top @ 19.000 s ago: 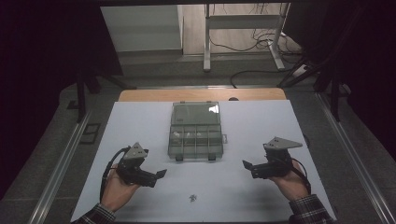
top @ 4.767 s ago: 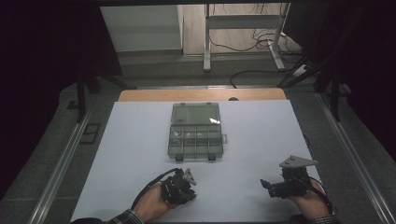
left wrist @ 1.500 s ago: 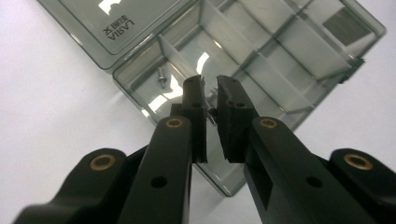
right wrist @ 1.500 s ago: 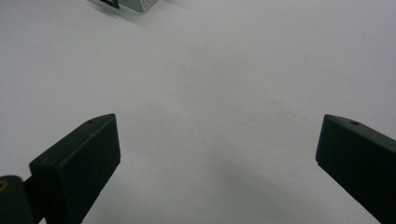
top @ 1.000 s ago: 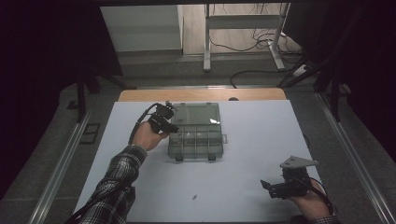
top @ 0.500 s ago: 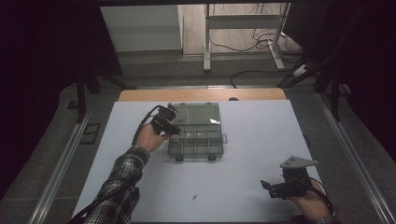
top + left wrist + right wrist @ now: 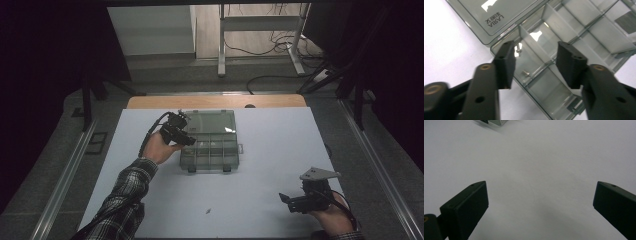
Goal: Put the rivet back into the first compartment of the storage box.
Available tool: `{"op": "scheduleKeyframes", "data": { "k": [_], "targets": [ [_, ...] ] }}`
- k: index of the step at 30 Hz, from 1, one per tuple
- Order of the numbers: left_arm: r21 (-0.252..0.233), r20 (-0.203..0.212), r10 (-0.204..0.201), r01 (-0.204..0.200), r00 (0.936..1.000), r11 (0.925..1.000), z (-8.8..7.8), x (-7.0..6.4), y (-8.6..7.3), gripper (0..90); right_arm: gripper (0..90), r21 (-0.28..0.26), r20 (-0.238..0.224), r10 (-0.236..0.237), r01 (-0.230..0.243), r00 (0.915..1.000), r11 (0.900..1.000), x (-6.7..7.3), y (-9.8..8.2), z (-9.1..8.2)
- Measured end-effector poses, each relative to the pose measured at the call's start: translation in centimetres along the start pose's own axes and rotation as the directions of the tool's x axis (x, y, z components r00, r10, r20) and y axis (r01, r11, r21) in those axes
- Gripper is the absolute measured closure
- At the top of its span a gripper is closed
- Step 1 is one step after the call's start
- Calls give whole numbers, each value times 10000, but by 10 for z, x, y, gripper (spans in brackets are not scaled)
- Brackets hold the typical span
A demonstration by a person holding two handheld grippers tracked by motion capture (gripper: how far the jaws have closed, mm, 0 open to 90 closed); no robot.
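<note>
A smoky clear compartment box (image 7: 210,149) lies open on the white table, its lid (image 7: 210,121) folded back. My left gripper (image 7: 186,140) hovers over the box's left end. In the left gripper view its jaws (image 7: 535,45) have just been opening and stand apart with nothing between them. Below them, one small screw (image 7: 525,73) lies in a compartment and another screw (image 7: 518,49) sits by the hinge wall. My right gripper (image 7: 285,200) rests near the front right of the table. Its jaws (image 7: 540,185) are wide open over bare white surface.
A tiny loose screw (image 7: 207,211) lies on the white table top (image 7: 260,165) near the front edge. A wooden strip (image 7: 215,101) borders the far side. Metal rails run along both sides, and cables and a stand sit on the floor beyond.
The left hand has come from the table's front, near the loose screw, up to the box's left end, and has hardly shifted over the last second. The right hand has stayed put.
</note>
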State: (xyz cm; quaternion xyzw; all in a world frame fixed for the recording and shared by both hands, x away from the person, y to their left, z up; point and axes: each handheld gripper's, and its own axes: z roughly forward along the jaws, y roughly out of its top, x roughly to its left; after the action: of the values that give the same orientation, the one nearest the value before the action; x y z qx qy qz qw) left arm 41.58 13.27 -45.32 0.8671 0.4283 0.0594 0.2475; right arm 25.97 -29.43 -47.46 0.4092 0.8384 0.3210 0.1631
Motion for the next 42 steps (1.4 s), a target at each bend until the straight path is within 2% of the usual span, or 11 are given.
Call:
{"op": "scheduleKeyframes", "data": {
  "k": [4,6,8,12,16,17,28,30,38,42],
  "targets": [
    [36,6,188,-188,9998,9998,-2,-4,-2,369,1,0,-2,-10,10,10000,10000,0,0,0],
    [-100,89,213,-212,9997,9997,-4,-7,-5,323,2,-3,-2,-8,8,10000,10000,0,0,0],
    [-182,285,158,-153,9995,9997,-6,-8,-6,276,2,-2,0,-9,9,10000,10000,0,0,0],
    [-252,393,127,-117,9991,9996,-10,-9,-9,185,2,-8,1,-8,8,10000,10000,0,0,0],
    [-429,905,-79,118,9959,9990,-18,-9,-13,122,2,-9,9,9,-9,10000,10000,0,0,0],
    [-434,906,-82,121,9959,9990,-19,-10,-14,111,2,-7,6,1,-1,10000,10000,0,0,0],
    [-642,1196,8,70,9928,9979,-30,-12,-25,25,2,-3,14,11,-11,10000,10000,0,0,0],
    [-653,1035,152,-85,9945,9978,-32,-15,-27,10,2,2,17,-10,10,10000,10000,0,0,0],
    [-744,1121,496,-414,9925,9964,-38,-26,-34,0,2,13,19,-11,11,10000,10000,0,0,0],
    [-767,1007,660,-584,9927,9953,-40,-31,-38,0,2,22,20,-21,21,10000,10000,0,0,0]
  ]
}}
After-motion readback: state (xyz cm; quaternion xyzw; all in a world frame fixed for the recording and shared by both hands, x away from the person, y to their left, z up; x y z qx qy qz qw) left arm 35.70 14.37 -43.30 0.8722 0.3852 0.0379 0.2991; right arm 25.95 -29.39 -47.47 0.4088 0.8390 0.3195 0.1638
